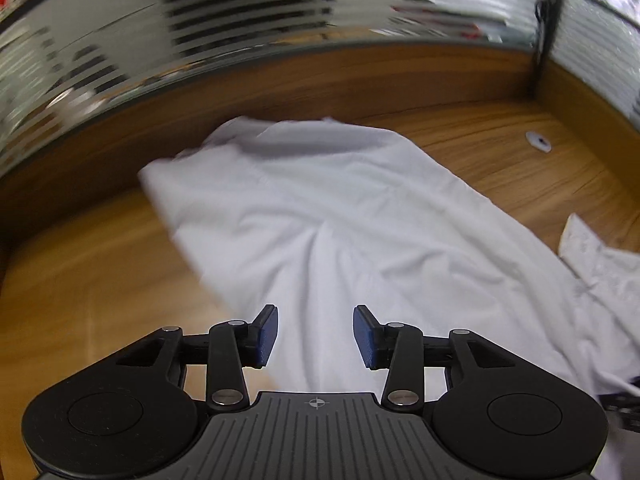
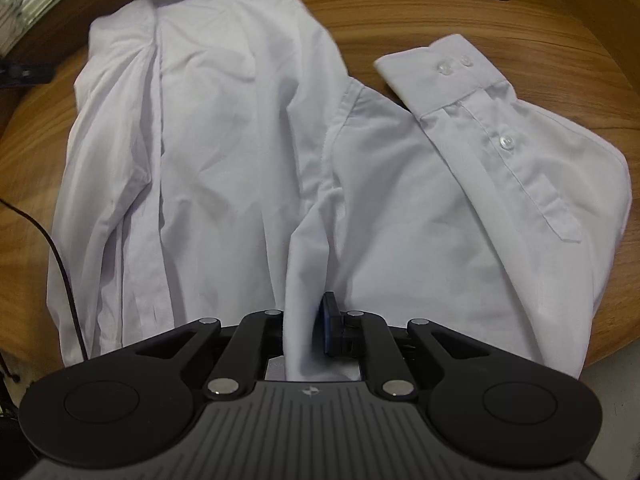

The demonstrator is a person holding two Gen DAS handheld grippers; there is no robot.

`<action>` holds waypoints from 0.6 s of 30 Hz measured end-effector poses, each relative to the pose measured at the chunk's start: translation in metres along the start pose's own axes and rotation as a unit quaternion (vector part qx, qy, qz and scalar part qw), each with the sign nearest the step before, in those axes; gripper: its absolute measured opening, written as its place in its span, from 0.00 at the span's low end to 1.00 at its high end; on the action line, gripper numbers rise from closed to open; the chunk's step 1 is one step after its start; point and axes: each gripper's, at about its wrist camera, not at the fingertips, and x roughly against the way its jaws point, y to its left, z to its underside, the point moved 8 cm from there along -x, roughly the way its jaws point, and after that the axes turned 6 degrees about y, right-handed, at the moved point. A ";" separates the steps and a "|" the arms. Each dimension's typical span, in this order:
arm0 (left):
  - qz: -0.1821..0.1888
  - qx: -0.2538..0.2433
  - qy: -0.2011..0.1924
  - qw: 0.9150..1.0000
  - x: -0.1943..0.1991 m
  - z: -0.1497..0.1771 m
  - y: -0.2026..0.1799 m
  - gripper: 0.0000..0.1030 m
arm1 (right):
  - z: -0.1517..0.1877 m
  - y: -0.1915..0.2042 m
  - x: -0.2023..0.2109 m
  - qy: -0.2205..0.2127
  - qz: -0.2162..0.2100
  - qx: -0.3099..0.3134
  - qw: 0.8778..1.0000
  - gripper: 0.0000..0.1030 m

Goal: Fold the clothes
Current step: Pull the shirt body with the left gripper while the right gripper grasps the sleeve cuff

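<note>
A white button-up shirt lies spread and wrinkled on the wooden table. My left gripper hovers just above its near part, open, with nothing between the blue pads. In the right wrist view the same shirt fills the frame, its buttoned cuff folded across at the upper right. My right gripper is shut on a raised fold of the shirt; only the right blue pad shows, the left one is hidden by cloth.
A wooden rim and ribbed glass wall bound the far side of the table. A round cable grommet sits in the tabletop at the far right. A dark cable runs along the left of the shirt. The table's near edge curves at the lower right.
</note>
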 end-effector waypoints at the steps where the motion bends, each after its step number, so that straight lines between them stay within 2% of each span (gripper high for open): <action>1: -0.006 0.015 0.001 1.000 0.014 0.011 0.005 0.45 | 0.004 0.004 0.001 0.002 -0.004 0.011 1.000 0.11; 4: -0.029 0.058 0.003 0.998 0.050 0.044 0.015 0.50 | 0.017 0.018 0.003 0.010 -0.016 0.042 0.999 0.12; 7: -0.057 0.085 0.010 0.995 0.073 0.075 0.018 0.51 | 0.029 0.031 0.006 0.017 -0.027 0.074 0.997 0.12; 10: -0.077 0.108 0.019 0.991 0.082 0.106 0.015 0.51 | 0.042 0.045 0.008 0.024 -0.039 0.105 0.993 0.12; 12: -0.077 0.124 0.028 0.989 0.085 0.126 0.007 0.51 | 0.049 0.051 0.011 0.026 -0.046 0.124 0.991 0.12; 14: -0.071 0.135 0.036 0.988 0.084 0.144 -0.003 0.52 | 0.042 0.040 0.024 0.010 -0.048 0.125 0.991 0.21; 16: -0.062 0.138 0.041 0.988 0.079 0.157 -0.018 0.57 | 0.035 0.027 0.038 -0.008 -0.048 0.125 0.991 0.35; 17: -0.058 0.139 0.044 0.988 0.074 0.162 -0.027 0.58 | 0.031 0.018 0.046 -0.018 -0.040 0.125 0.991 0.37; 18: -0.053 0.140 0.048 0.988 0.069 0.167 -0.036 0.58 | 0.028 0.006 0.058 -0.025 -0.030 0.127 0.991 0.43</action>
